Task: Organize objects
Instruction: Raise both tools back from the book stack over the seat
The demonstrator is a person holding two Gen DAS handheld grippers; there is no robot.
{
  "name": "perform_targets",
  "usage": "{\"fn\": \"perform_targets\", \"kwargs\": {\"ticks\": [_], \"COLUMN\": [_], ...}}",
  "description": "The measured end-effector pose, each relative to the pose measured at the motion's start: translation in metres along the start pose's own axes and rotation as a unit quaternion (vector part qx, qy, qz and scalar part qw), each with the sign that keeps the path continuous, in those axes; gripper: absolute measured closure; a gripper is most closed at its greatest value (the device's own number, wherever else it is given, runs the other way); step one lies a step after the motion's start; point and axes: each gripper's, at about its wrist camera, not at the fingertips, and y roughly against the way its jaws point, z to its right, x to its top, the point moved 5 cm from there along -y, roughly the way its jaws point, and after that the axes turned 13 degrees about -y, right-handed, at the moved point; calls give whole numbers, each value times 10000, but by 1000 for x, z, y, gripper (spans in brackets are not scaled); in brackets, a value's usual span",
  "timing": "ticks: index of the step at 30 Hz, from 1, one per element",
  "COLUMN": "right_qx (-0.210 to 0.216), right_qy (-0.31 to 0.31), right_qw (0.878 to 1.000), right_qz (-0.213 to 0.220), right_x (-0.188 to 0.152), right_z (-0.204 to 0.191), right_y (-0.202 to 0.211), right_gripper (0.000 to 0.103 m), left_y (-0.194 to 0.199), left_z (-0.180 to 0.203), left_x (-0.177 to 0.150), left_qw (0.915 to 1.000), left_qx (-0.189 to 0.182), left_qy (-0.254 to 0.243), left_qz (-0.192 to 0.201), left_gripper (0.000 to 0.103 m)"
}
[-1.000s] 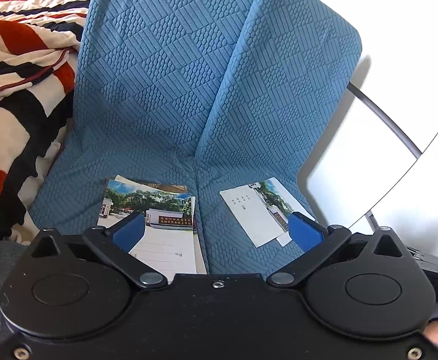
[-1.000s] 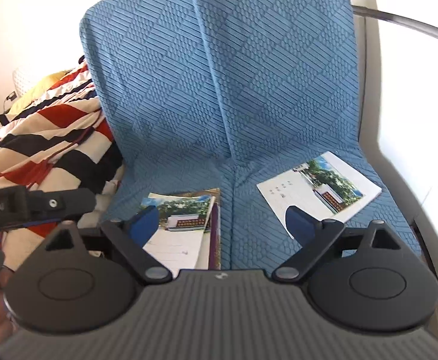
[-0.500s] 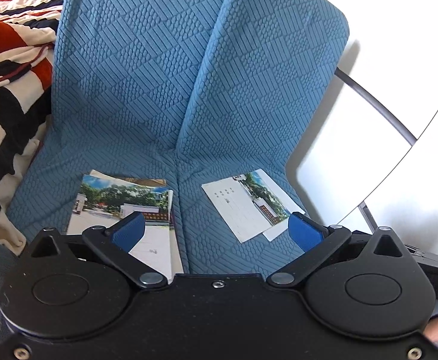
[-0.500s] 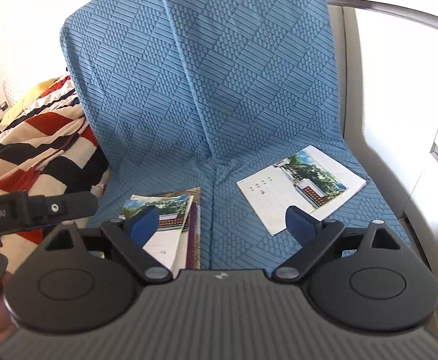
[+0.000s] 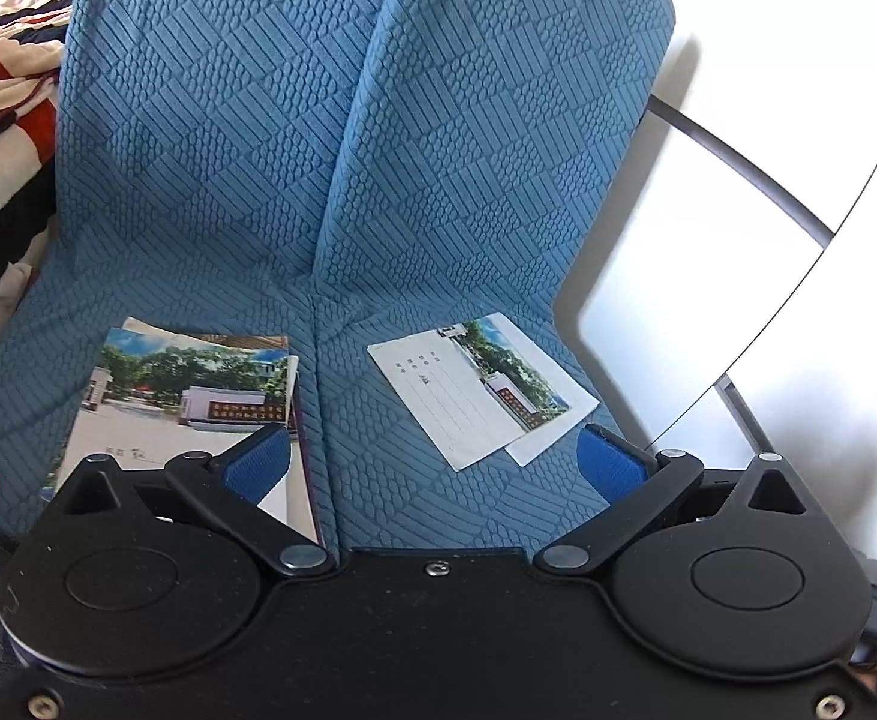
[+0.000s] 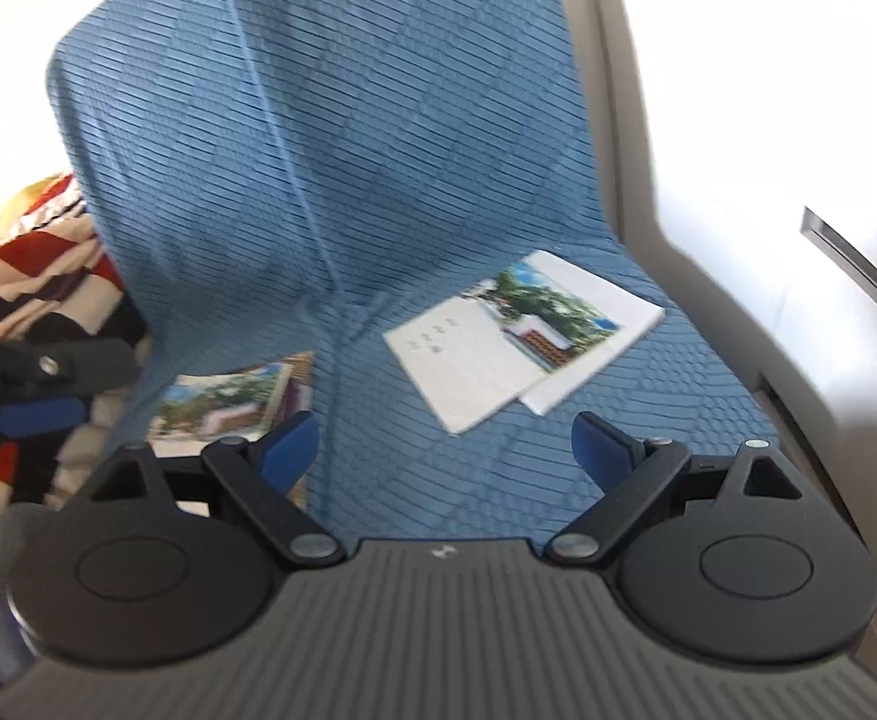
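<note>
Booklets lie on a blue sofa (image 5: 438,192): one stack (image 5: 186,396) on the left seat, another pair (image 5: 474,390) on the right seat, well apart across the seam. My left gripper (image 5: 432,468) and right gripper (image 6: 444,450) both hover empty above the seat front, blue pads spread wide (the right view is blurred). A striped blanket (image 5: 0,78) lies at left.

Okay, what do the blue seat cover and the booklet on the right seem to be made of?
The seat cover looks like stretchy knit fabric, matte: raised quilted diamond and scale patterns, soft creases at the seat fold. The right booklet looks like thin paper with a printed photo cover, slightly sheeny; its sheets lie flat and fanned apart.
</note>
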Motion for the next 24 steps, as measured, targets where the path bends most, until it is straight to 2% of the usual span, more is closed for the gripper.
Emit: {"fn": "perform_targets", "kwargs": {"ticks": [7,24], "right_qx": [-220,-283], "right_qy": [-376,-1134], "right_qw": [9990,9917], "right_qz": [109,538], "right_x": [-9,8], "right_z": [33,55], "right_y": [-21,-61], "right_gripper": [10,10], "left_y": [-25,-78], "left_z": [5,1], "left_x": [-7,-5], "left_qw": [9998,9995], "left_qx": [197,281], "left_qy": [-49,27], "left_qz": [-86,-168], "left_gripper": [1,1]}}
